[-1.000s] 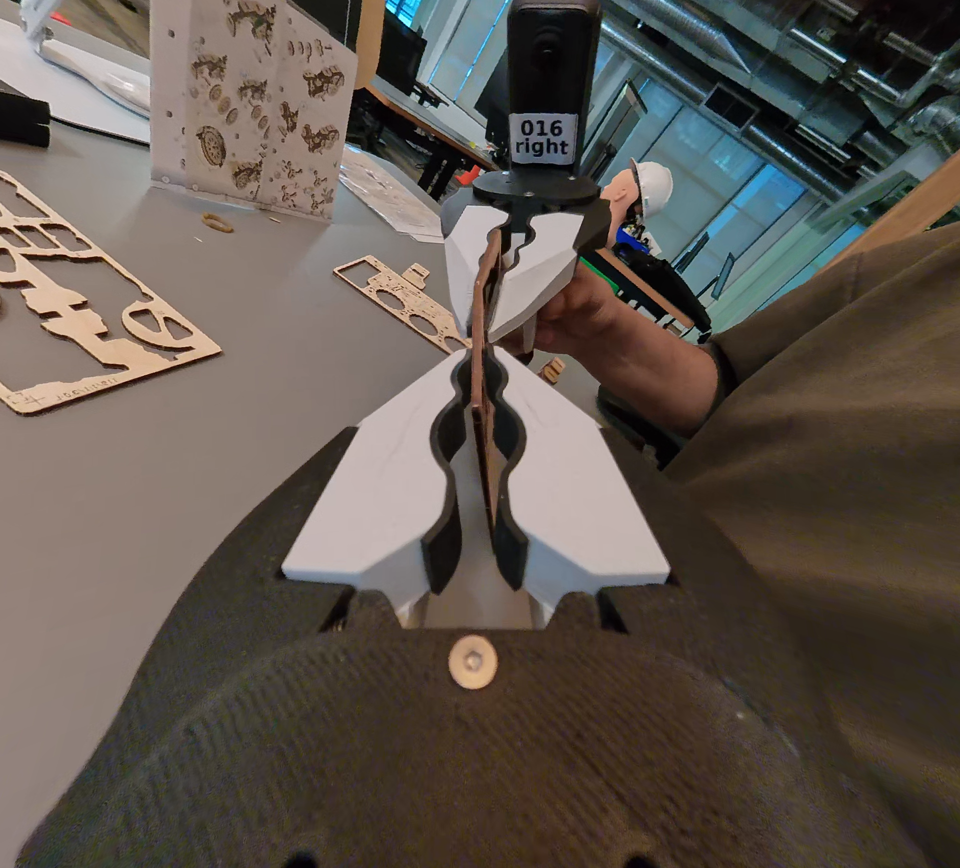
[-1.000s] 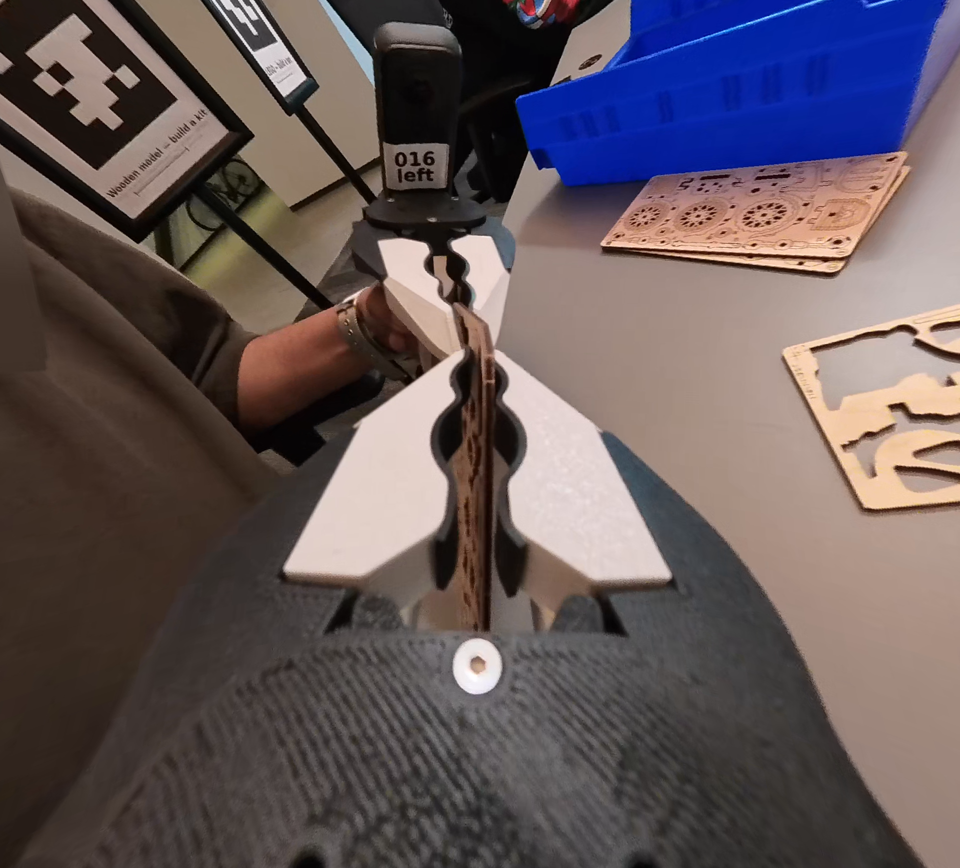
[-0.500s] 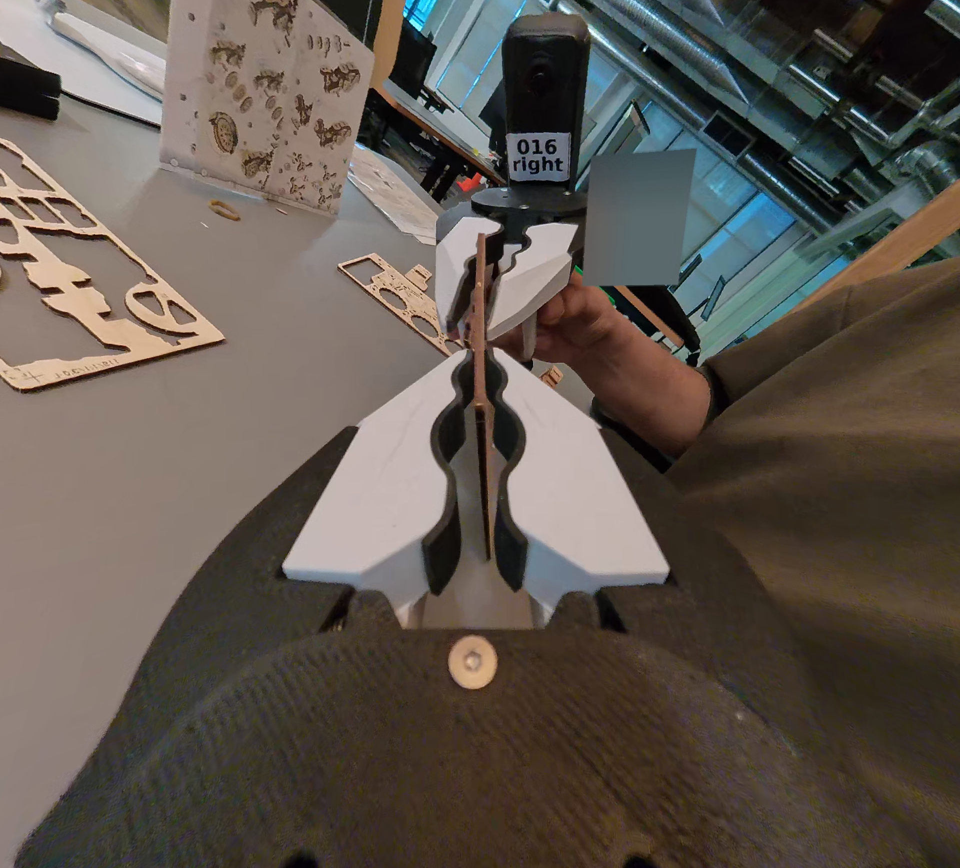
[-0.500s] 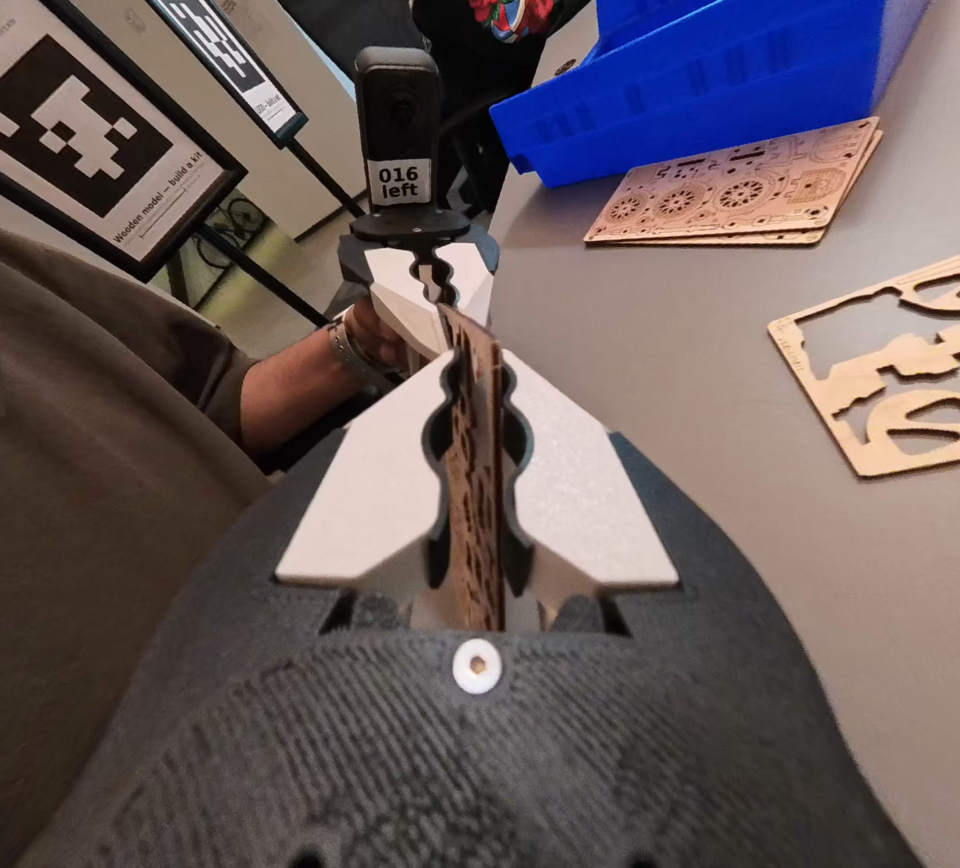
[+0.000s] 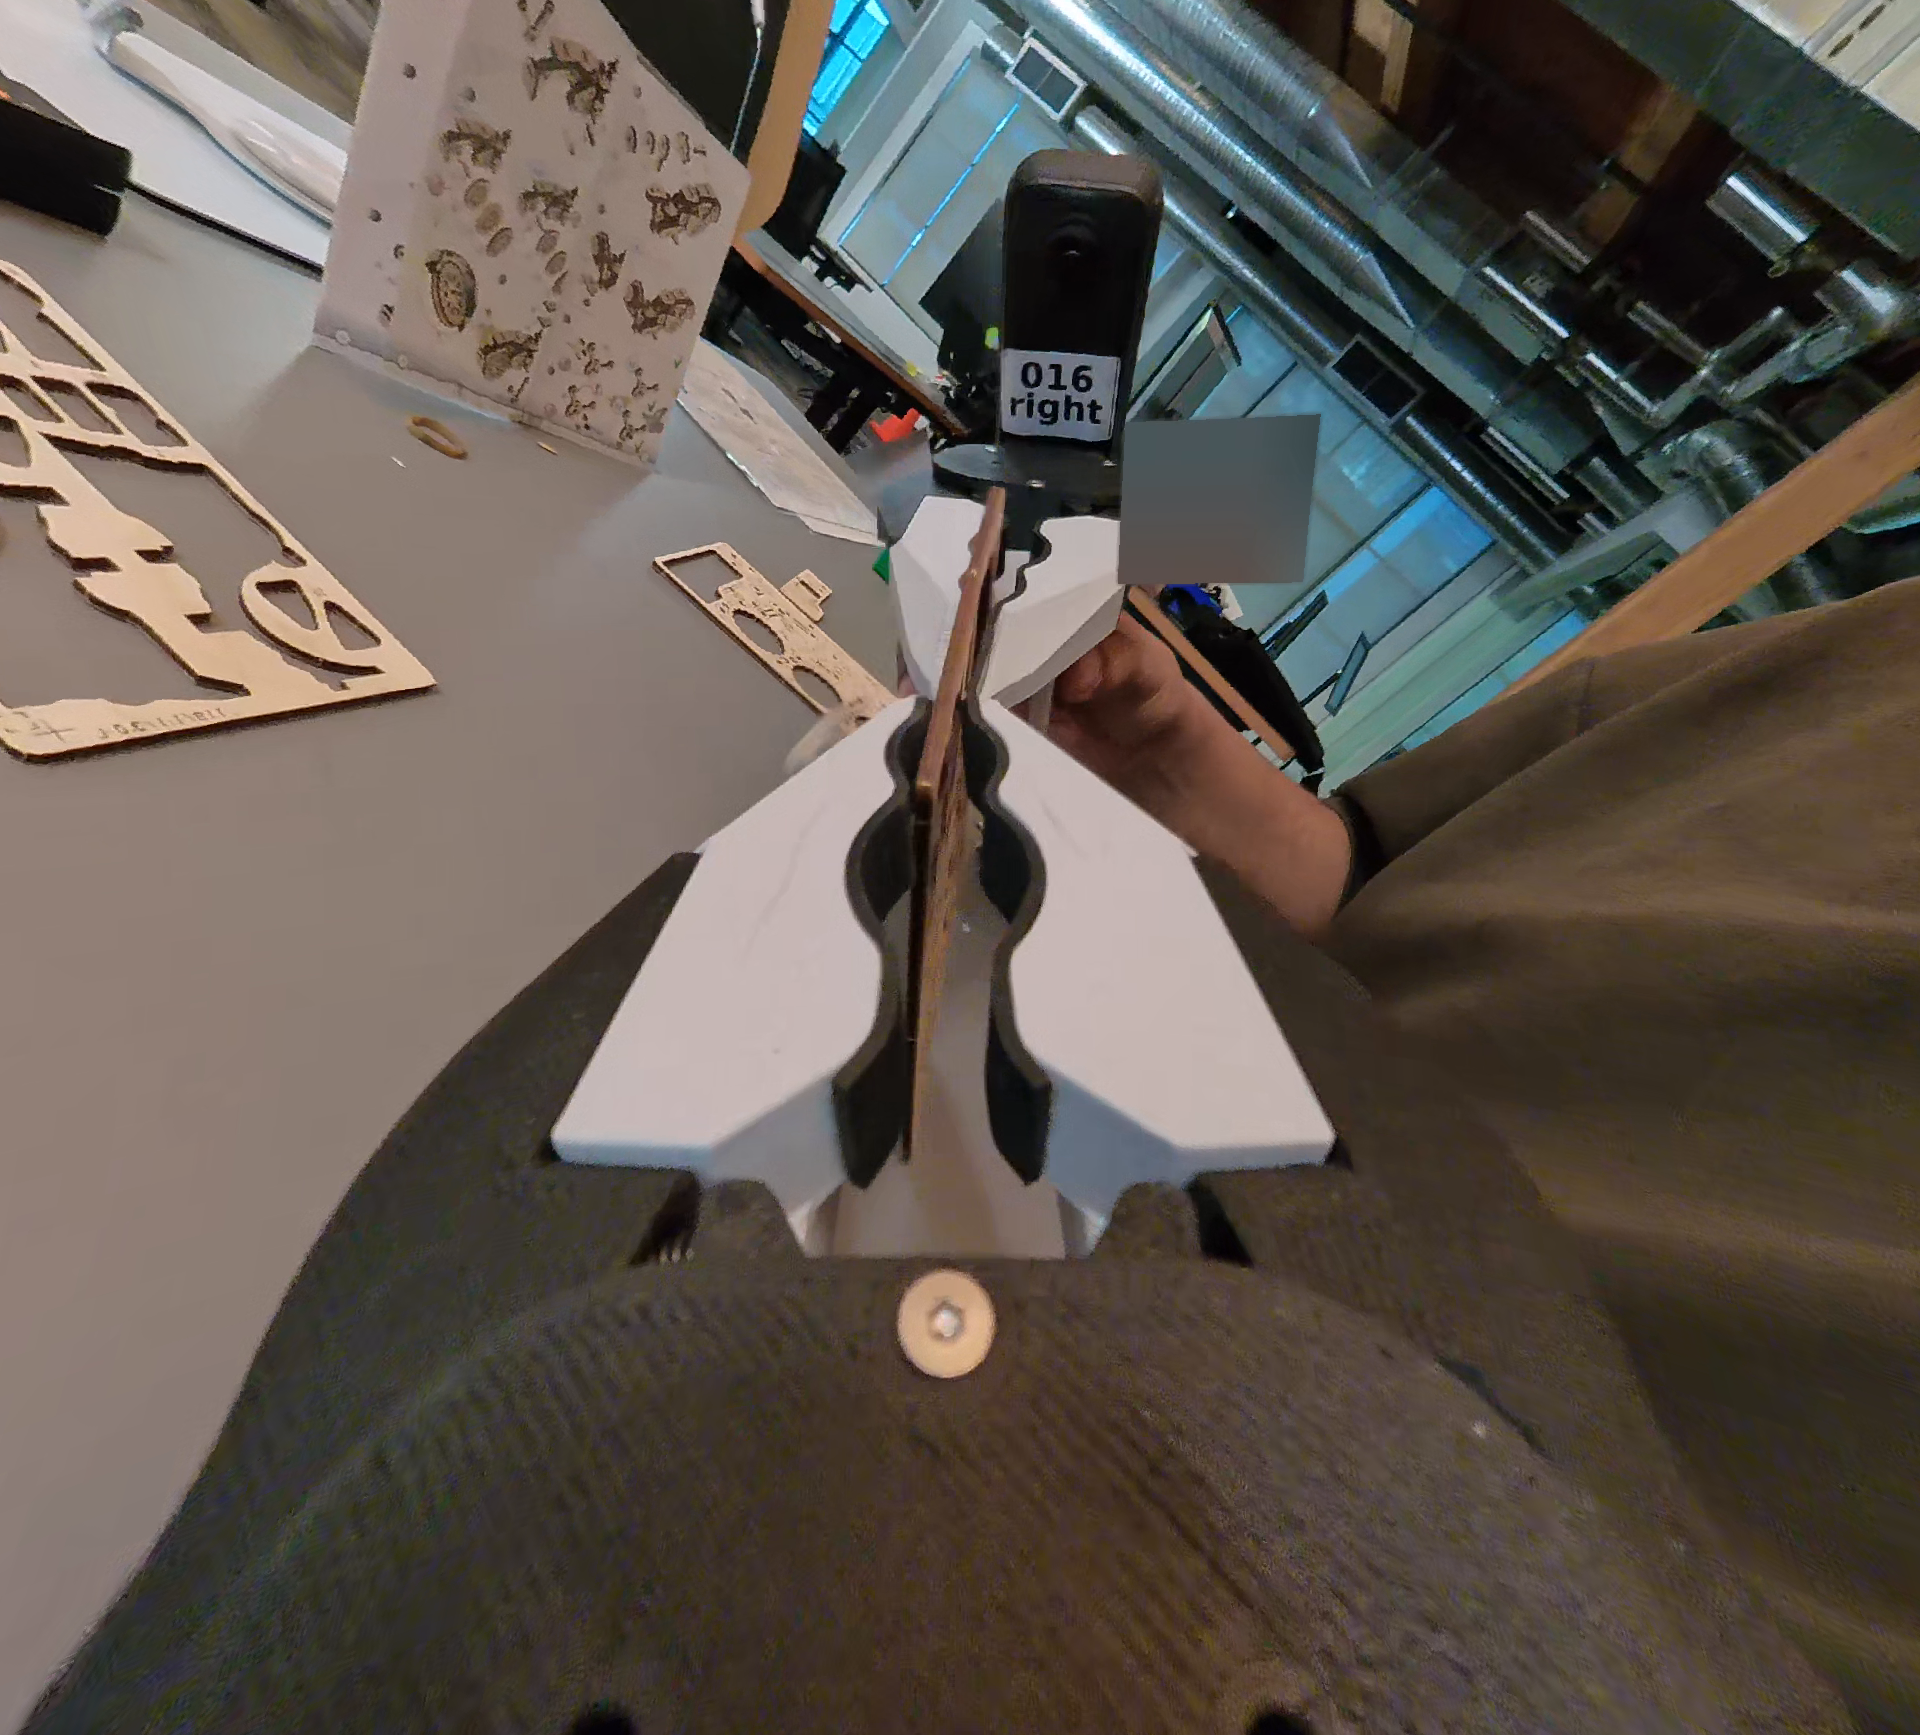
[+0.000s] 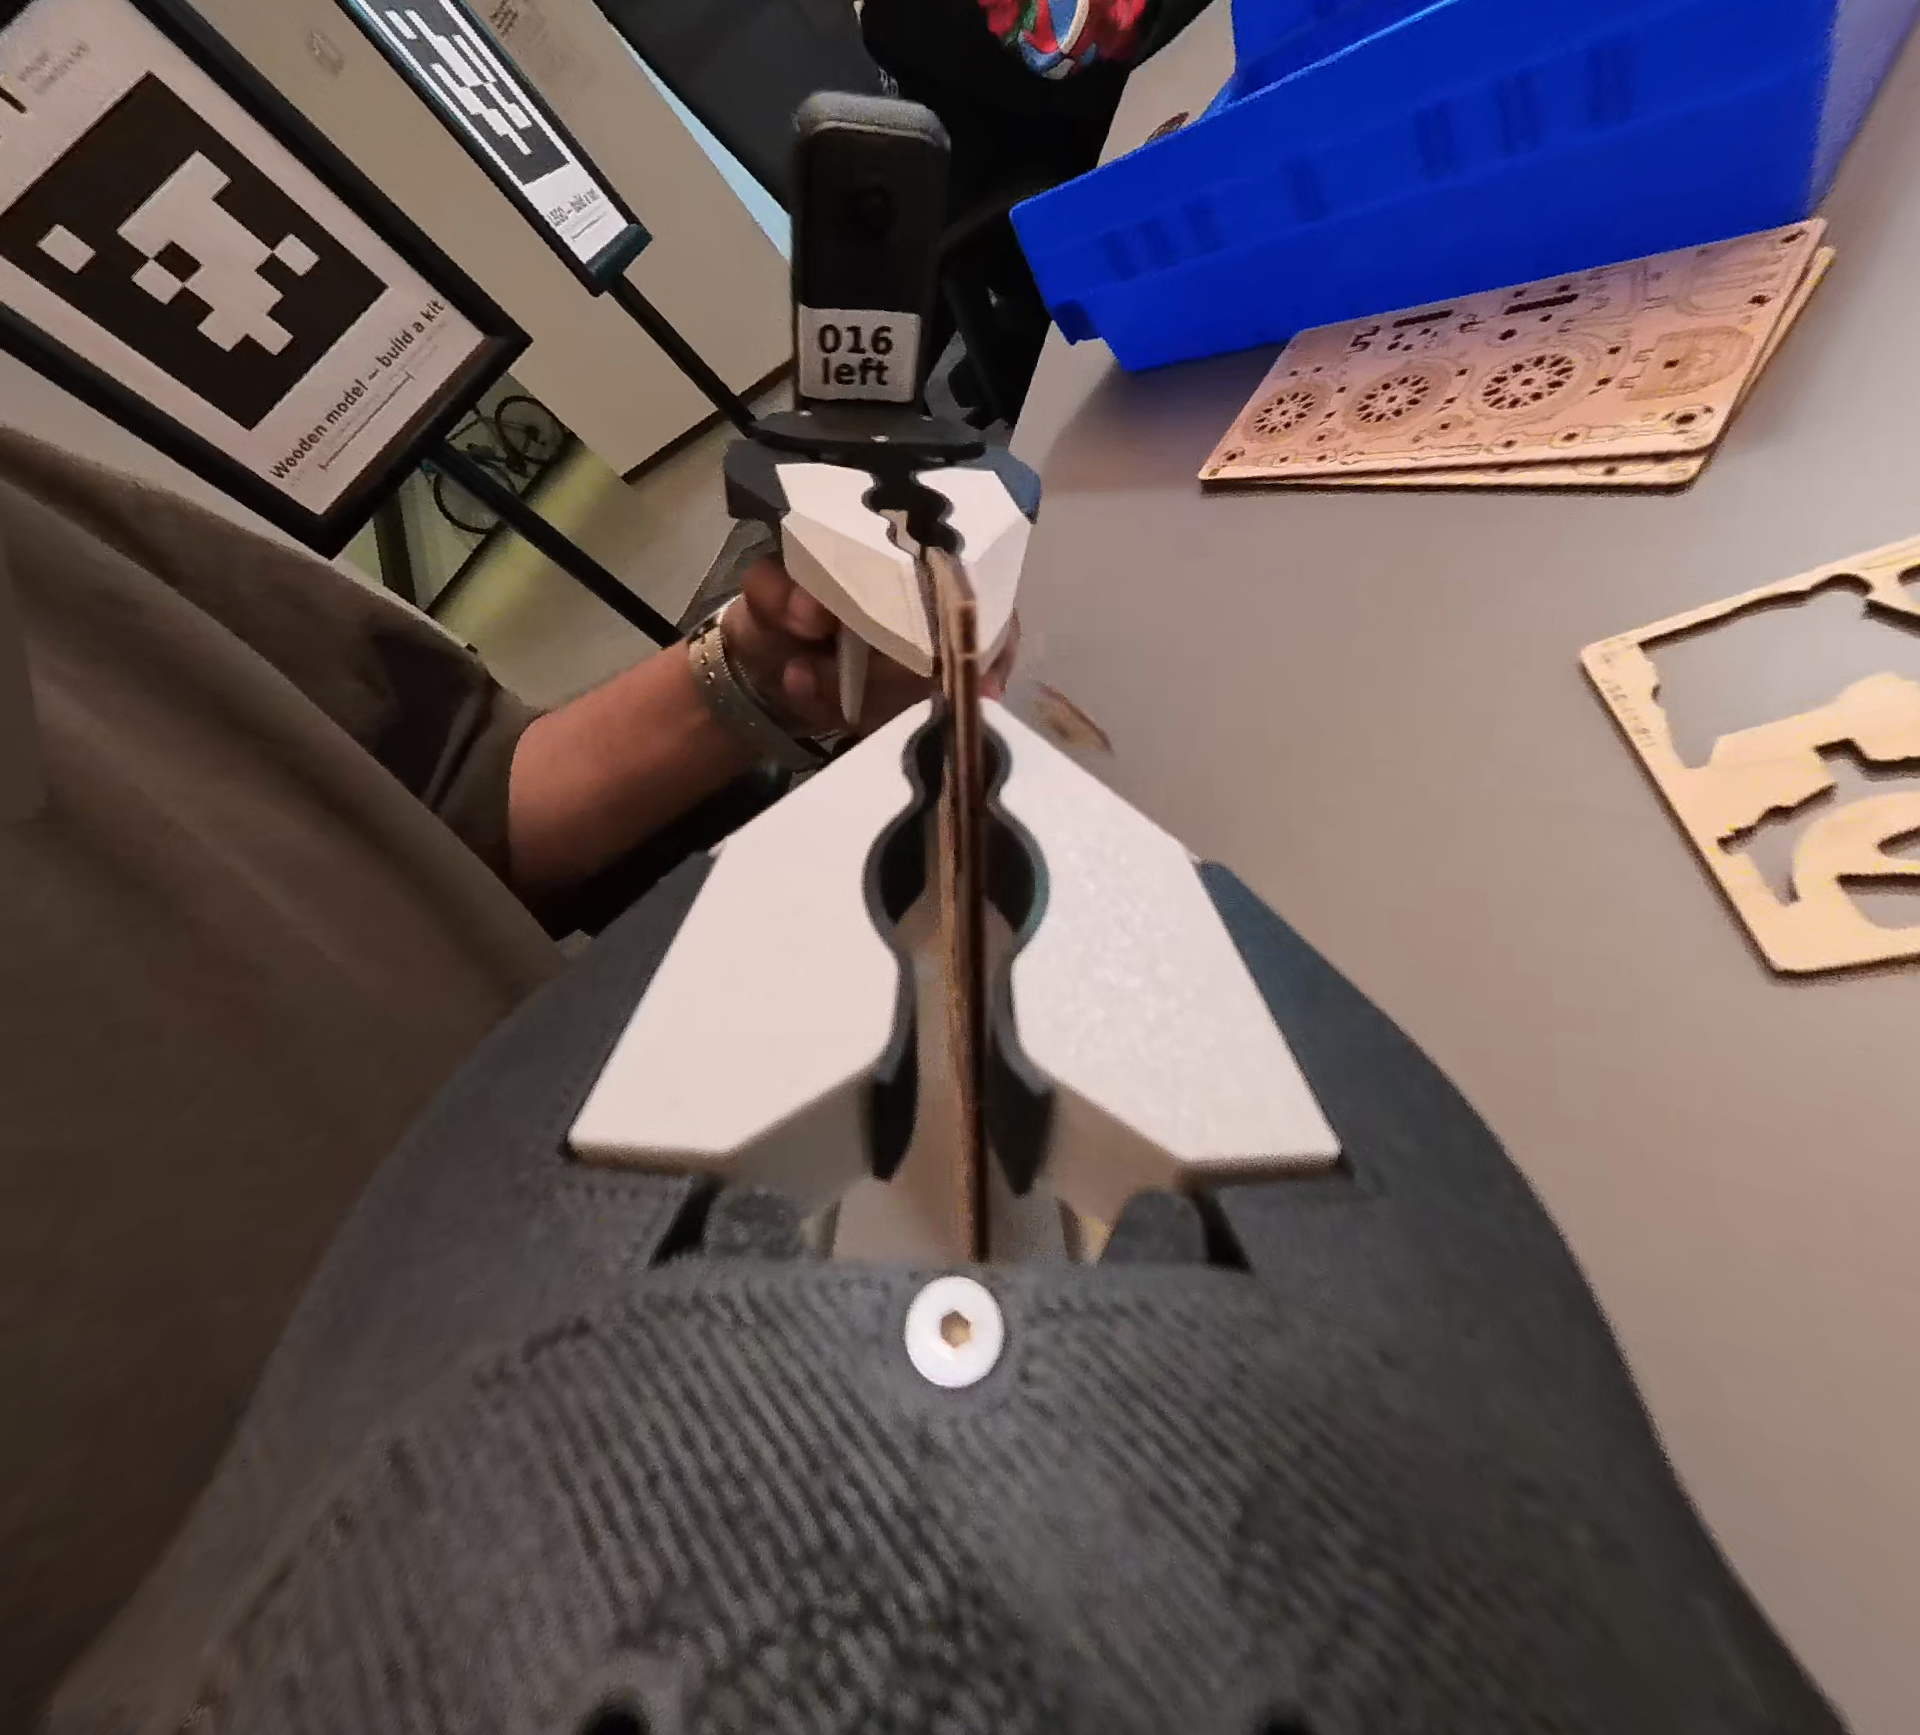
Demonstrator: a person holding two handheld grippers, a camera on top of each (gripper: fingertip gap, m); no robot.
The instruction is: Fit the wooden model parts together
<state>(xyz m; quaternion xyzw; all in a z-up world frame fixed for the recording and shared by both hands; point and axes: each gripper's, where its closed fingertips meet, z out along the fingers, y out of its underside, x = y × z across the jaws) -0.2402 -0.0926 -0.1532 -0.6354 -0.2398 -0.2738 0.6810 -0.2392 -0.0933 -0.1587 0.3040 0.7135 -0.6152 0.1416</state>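
**Two tools, one thin wooden sheet held edge-on above the bench**

The grey bench (image 5: pixel 343 906) spreads wide beneath everything, with blue bins (image 6: pixel 1507 158) at its far side and a stack of uncut laser-cut sheets (image 6: pixel 1507 397) just beside them. Nearer lie a punched-out wooden frame (image 5: pixel 177 636), seen again in the right wrist view, and a smaller offcut strip (image 5: pixel 774 636). A printed instruction sheet (image 5: pixel 530 231) stands upright behind.

Off the bench, in the air between the person's hands, is the wooden model part (image 5: pixel 940 864), a thin flat plywood panel seen edge-on. The left tool (image 5: pixel 943 864) is clamped on one end of it, and the right tool (image 6: pixel 961 906) is clamped on the other, each facing the other along the panel. I cannot tell whether it is one piece or two meeting edge to edge.

It looks light and stiff along its face, but brittle: I would expect the pierced fretwork to snap under twist. Best taken on solid border near the joint, pressing straight in line, never bending across the grain.
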